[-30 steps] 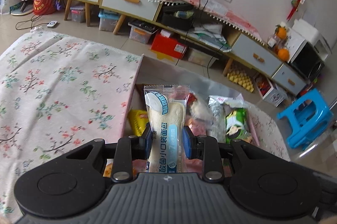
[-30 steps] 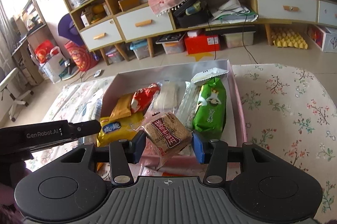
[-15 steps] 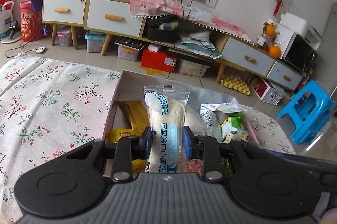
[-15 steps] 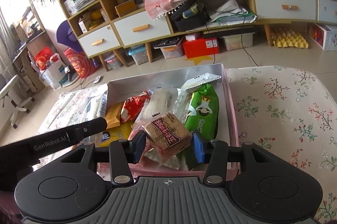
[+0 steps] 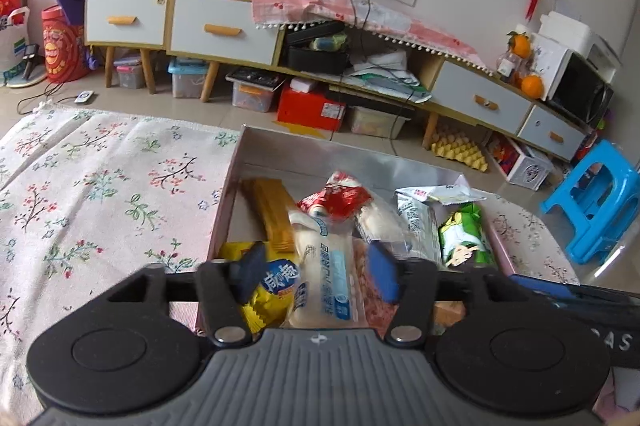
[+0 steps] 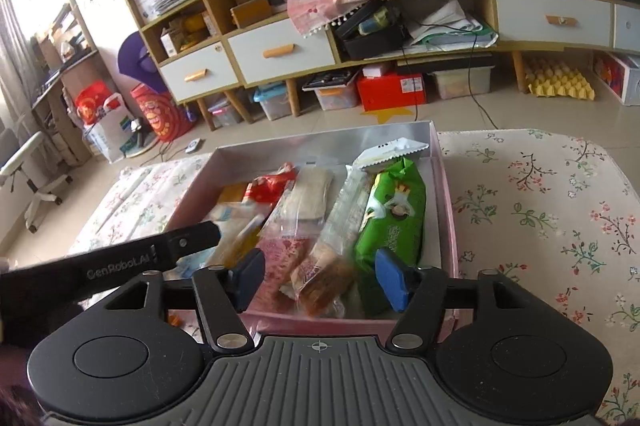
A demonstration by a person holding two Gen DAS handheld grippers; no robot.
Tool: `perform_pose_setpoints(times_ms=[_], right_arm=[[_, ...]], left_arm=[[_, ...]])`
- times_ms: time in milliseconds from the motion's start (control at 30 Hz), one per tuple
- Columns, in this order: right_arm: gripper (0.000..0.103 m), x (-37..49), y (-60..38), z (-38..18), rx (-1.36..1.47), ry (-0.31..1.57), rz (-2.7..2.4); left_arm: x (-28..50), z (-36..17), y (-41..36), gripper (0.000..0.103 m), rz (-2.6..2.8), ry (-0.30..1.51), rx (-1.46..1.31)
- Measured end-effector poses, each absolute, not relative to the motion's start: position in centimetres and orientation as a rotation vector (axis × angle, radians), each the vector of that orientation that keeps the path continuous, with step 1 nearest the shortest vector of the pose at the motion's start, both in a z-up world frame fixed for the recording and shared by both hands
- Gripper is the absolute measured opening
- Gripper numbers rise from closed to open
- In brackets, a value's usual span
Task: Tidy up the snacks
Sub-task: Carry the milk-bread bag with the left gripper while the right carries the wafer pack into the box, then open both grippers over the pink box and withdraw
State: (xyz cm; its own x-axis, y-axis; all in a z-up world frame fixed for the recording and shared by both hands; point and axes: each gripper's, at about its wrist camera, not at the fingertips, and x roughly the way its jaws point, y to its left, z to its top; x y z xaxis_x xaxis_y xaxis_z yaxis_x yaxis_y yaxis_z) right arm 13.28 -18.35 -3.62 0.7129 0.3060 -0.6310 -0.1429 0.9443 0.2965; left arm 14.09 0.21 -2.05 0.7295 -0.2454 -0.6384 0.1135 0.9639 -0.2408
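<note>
— Floral cloth (image 5: 100, 193) covers the table; where's the pink box (image 6: 447, 201)?

— At twelve o'clock of both grippers, full of snacks.

— Left gripper (image 5: 316, 268)?

— Jaws opening, pads clear of the white bread packet (image 5: 326, 266) lying between them.

— Right gripper (image 6: 320, 278)?

— Opening too (brown cake packet (image 6: 326, 284) loose between), green packet (image 6: 394, 214) at one o'clock.

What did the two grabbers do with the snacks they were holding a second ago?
Both let go: the left gripper is opening and its white bread packet has dropped into the box; the right gripper is opening over its brown cake packet. The green packet stayed put.
</note>
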Motion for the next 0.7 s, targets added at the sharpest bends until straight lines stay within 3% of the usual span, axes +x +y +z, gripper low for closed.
perform_pose_setpoints(times_ms=[67,167,300,700], right_arm=[[0.067,13.2,-18.4,-3.4,0.243,0.74,0.251],[0.07,13.0,-18.4,-3.1,0.262,0.74,0.256],[0.078,12.7,-18.4,-2.8,0.269,0.735,0.248],[0.082,10.8,-18.4,-2.0,0.226,0.767,0.257]], left_arm=[[14.1,-1.9,0.2,0.07,-0.207,0.75,-0.207],[13.9,-1.6,-0.2,0.076,-0.221,0.767,-0.193],[13.3,-1.1,0.2,0.081,-0.214,0.763,-0.167],[11.7,-0.3,2.0,0.094,-0.201,0.799,-0.126]])
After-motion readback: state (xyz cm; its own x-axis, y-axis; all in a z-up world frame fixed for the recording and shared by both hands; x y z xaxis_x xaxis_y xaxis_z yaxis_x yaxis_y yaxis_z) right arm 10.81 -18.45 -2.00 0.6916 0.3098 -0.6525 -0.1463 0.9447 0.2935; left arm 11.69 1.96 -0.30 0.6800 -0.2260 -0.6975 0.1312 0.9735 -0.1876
